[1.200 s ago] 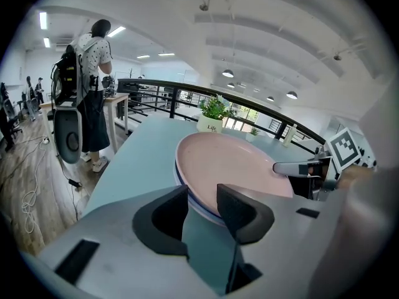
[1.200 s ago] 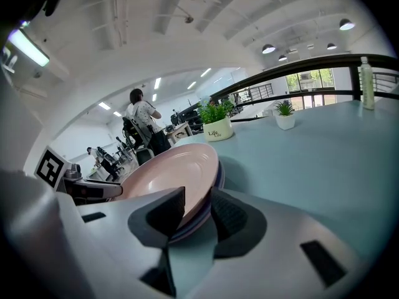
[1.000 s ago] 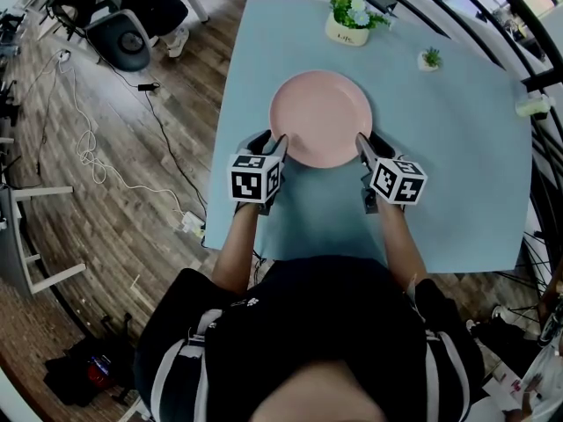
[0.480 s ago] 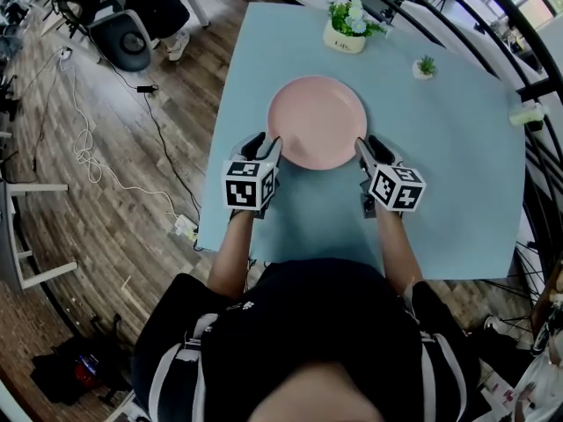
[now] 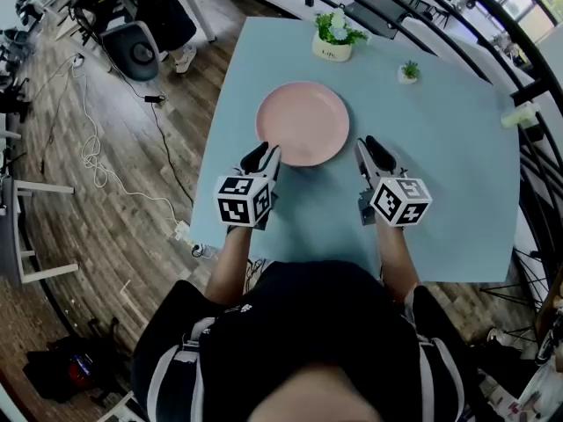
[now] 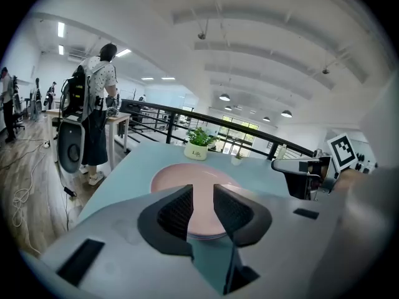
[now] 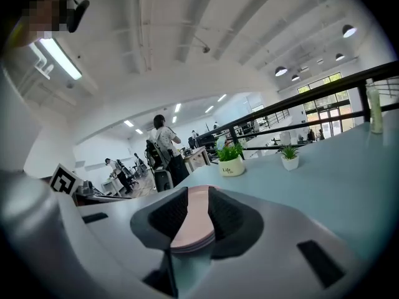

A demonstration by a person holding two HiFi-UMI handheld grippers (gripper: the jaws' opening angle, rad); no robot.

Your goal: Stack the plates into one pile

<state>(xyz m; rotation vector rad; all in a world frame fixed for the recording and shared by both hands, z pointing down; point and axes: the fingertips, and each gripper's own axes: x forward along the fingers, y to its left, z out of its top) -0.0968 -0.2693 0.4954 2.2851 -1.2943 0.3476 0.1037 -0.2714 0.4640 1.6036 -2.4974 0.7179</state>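
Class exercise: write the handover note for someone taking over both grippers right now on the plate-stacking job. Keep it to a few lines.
Left gripper: open; its jaws have just been closing, with nothing between them.
Right gripper: open, empty.
Pink plates: one pile on the blue table, just beyond both grippers; layered rims show at its near edge.
Done: the stacking, as far as the views show; no loose plate is in sight.
Left: probably only checking that the pile sits square.
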